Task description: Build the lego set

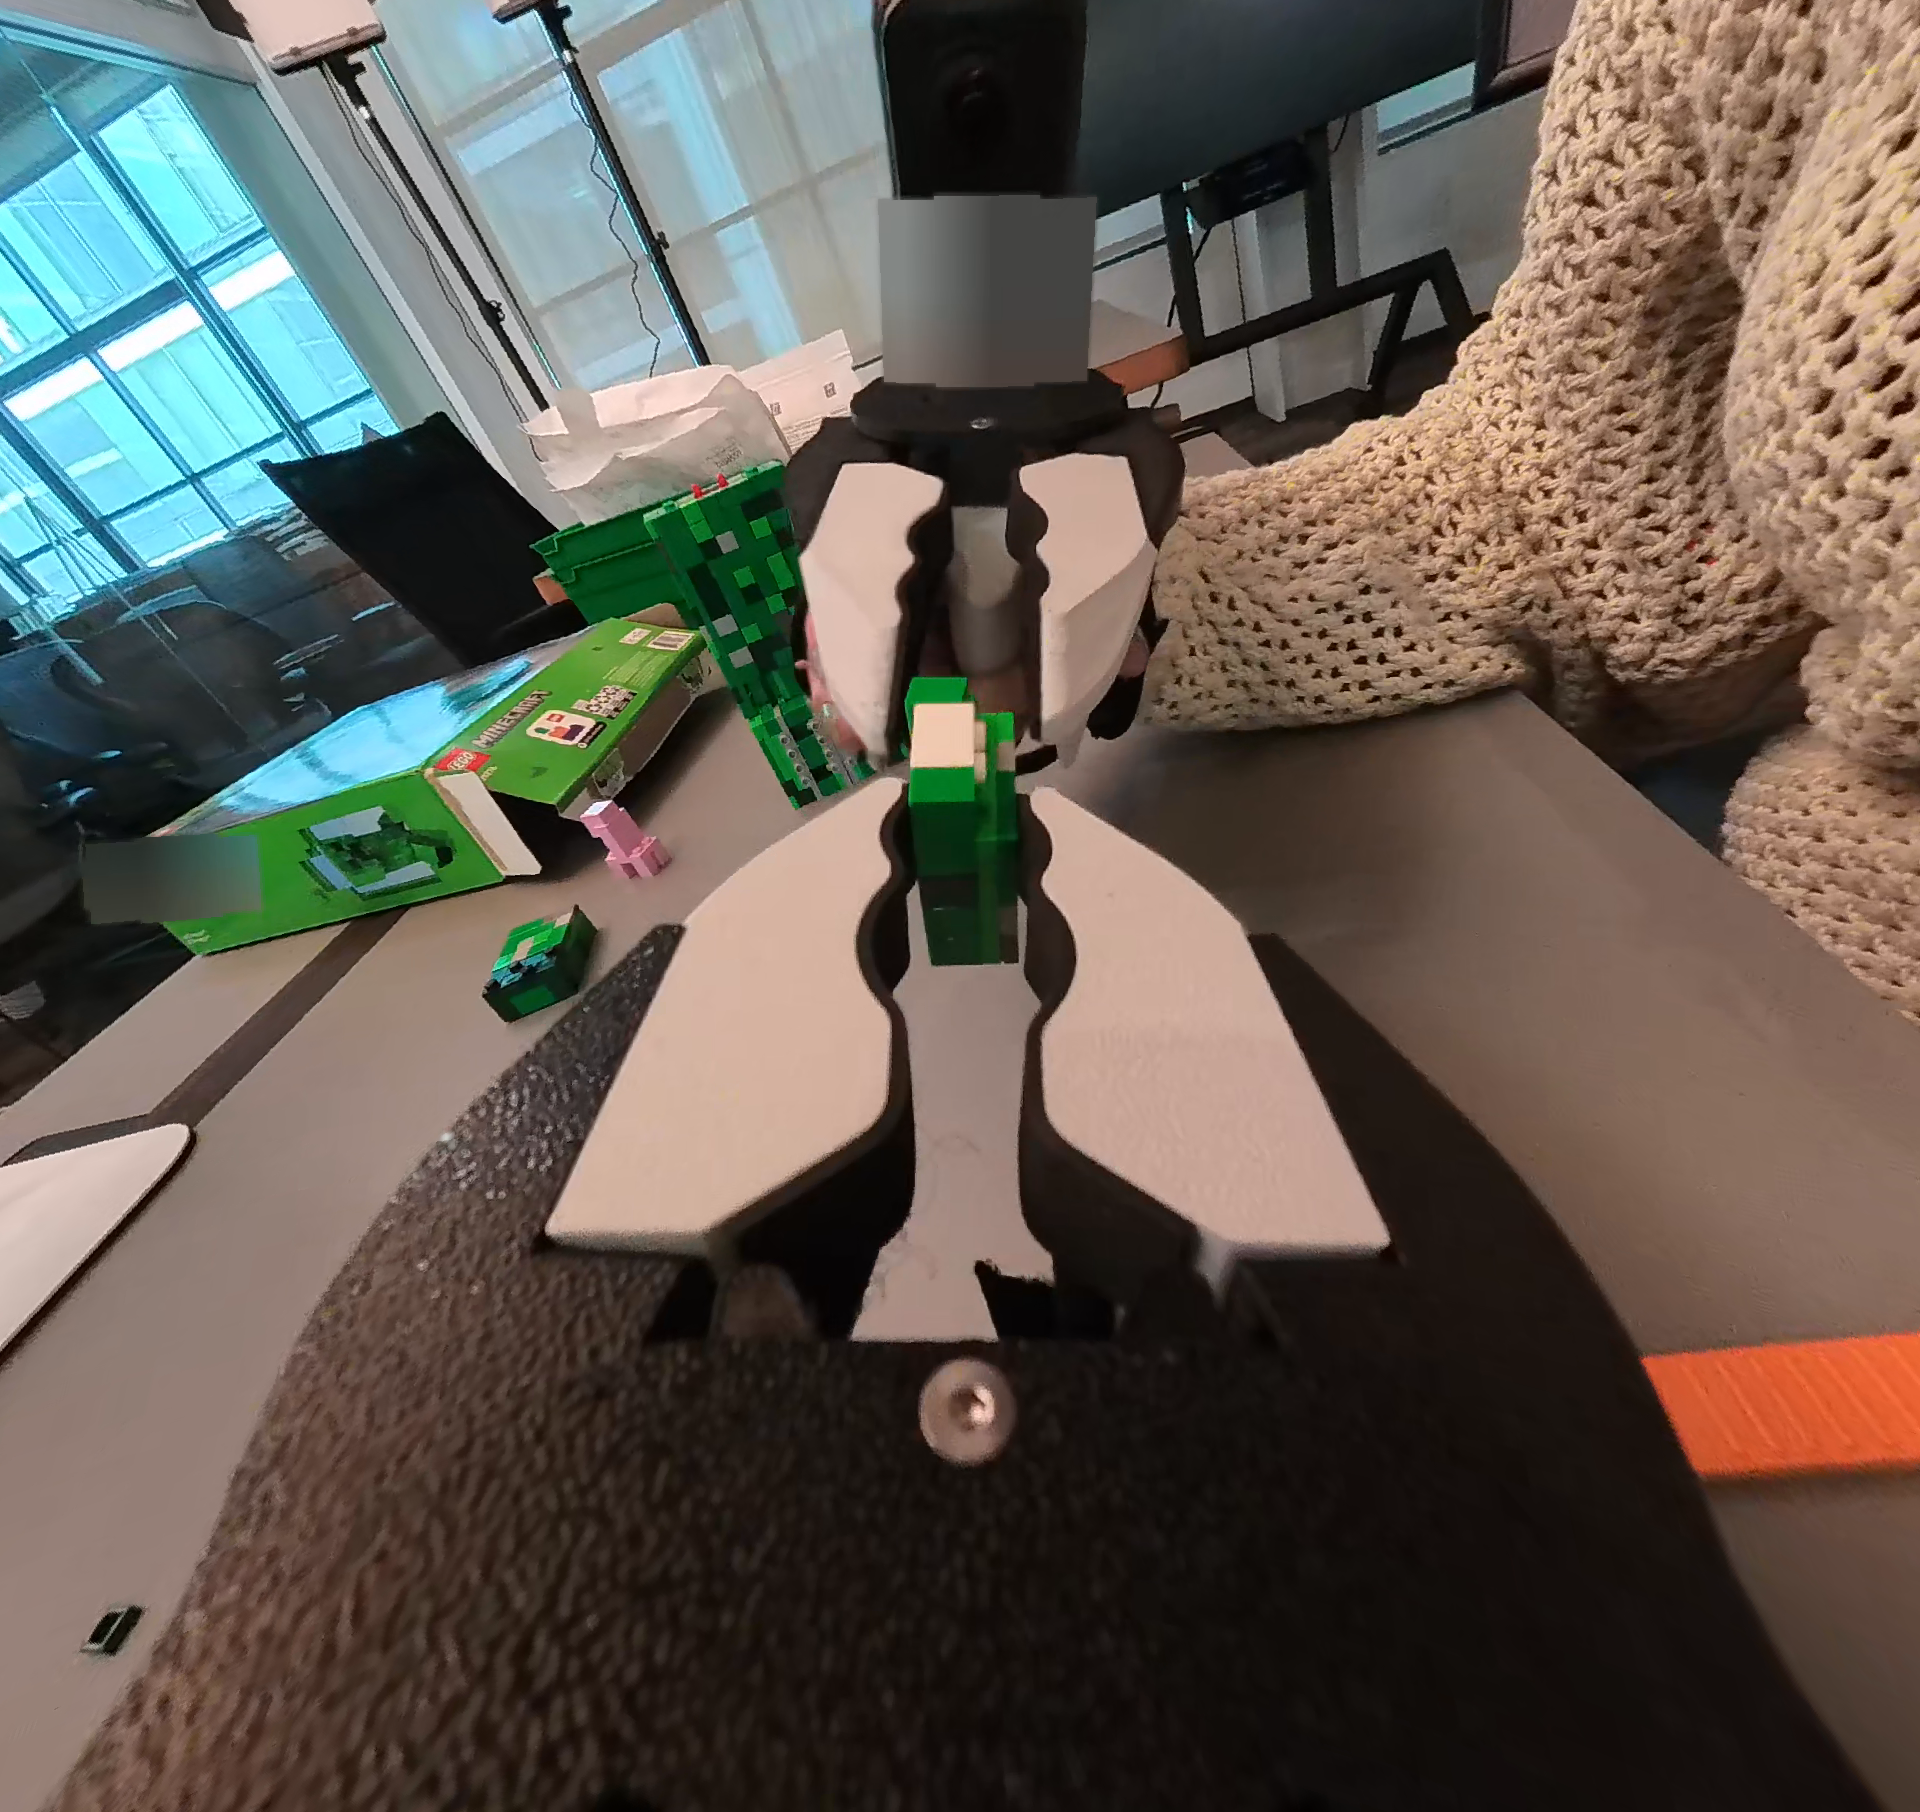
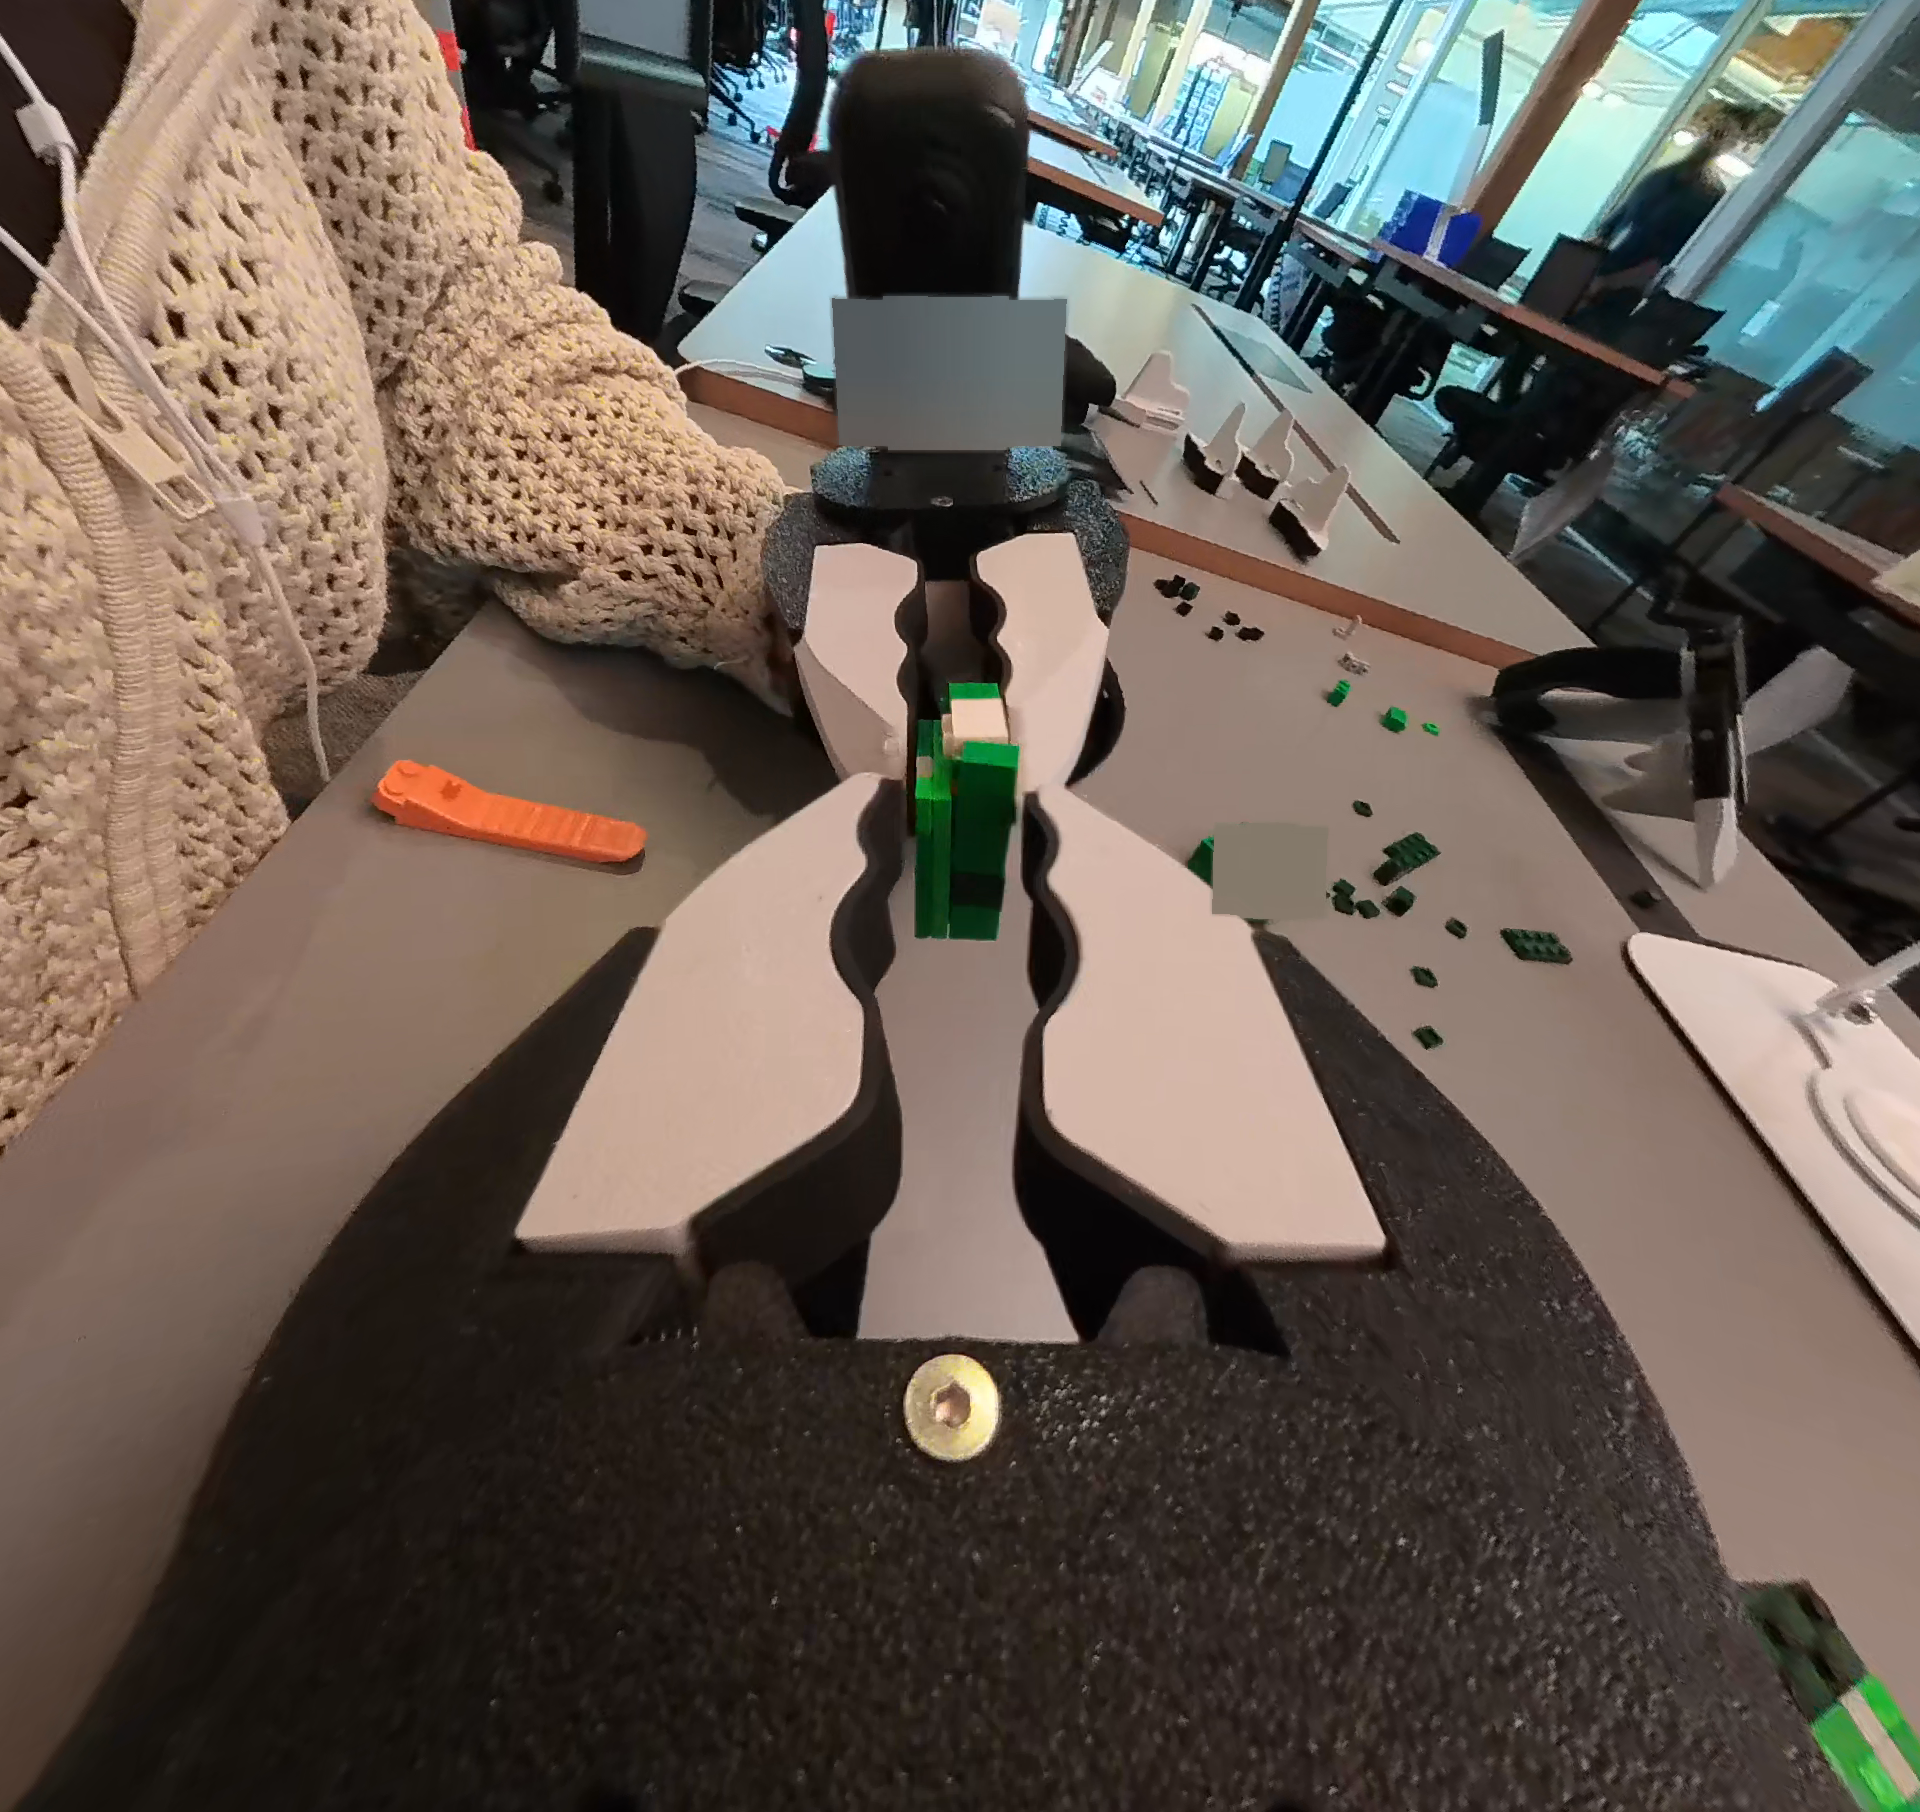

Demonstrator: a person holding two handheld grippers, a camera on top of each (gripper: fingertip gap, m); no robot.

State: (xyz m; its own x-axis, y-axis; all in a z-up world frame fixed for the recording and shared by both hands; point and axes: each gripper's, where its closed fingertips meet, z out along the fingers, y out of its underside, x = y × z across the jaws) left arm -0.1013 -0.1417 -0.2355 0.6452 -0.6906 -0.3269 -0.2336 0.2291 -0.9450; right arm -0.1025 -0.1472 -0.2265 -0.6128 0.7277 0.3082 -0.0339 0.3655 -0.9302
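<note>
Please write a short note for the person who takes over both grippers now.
Left gripper: shut on the small green block piece. Right gripper: its tips meet the same piece from the other end; grip unclear.
Tall green model stands by the box; loose bricks and the orange brick separator lie on the table.
Left: finish this piece, then use up the bricks.

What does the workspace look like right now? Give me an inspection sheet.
Surface: grey table, mostly bare near the person.
Job's things: small green assembly with a white brick on top, between both grippers; tall green model; small green block; loose green bricks.
Clutter: green set box, pink figure, orange brick separator, spare gripper.
Grippers: left gripper and right gripper meet tip to tip at the assembly.
Cables: white cord on the sweater.
Surroundings: light stands, office desks.
</note>
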